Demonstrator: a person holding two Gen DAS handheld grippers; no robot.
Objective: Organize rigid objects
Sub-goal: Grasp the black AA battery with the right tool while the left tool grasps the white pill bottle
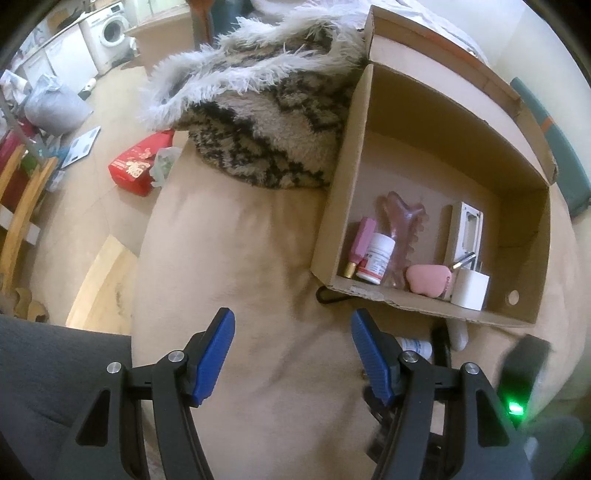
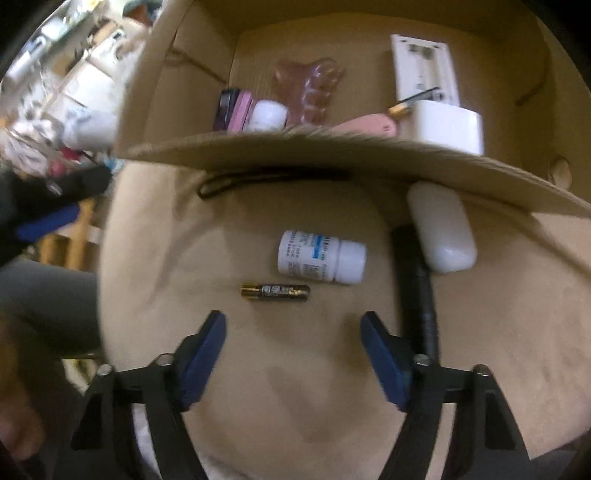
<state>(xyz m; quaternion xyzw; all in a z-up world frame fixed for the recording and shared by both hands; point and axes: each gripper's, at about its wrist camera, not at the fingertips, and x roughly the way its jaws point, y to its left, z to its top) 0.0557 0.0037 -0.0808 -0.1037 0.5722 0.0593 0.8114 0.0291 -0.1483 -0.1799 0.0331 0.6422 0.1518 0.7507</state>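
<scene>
A cardboard box (image 1: pixel 524 206) lies on a beige cushion (image 1: pixel 240 295) and holds a white pill bottle (image 1: pixel 376 258), a pink bottle (image 1: pixel 360 240), a clear pink piece, a pink pad (image 1: pixel 428 280), a white cube (image 1: pixel 471 290) and a white panel (image 1: pixel 467 232). In the right wrist view a white pill bottle (image 2: pixel 321 256), a battery (image 2: pixel 275 292), a white oval case (image 2: pixel 441 229) and a black stick (image 2: pixel 415 288) lie on the cushion in front of the box (image 2: pixel 332 151). My right gripper (image 2: pixel 293 332) is open just short of the battery. My left gripper (image 1: pixel 293 332) is open and empty over bare cushion.
A shaggy patterned throw (image 1: pixel 266 110) lies left of the box. A red packet (image 1: pixel 136 170), bags, a wooden frame (image 1: pixel 22 199) and a washing machine (image 1: pixel 110 29) are on the floor to the left. A black strap (image 2: pixel 273 177) pokes from under the box.
</scene>
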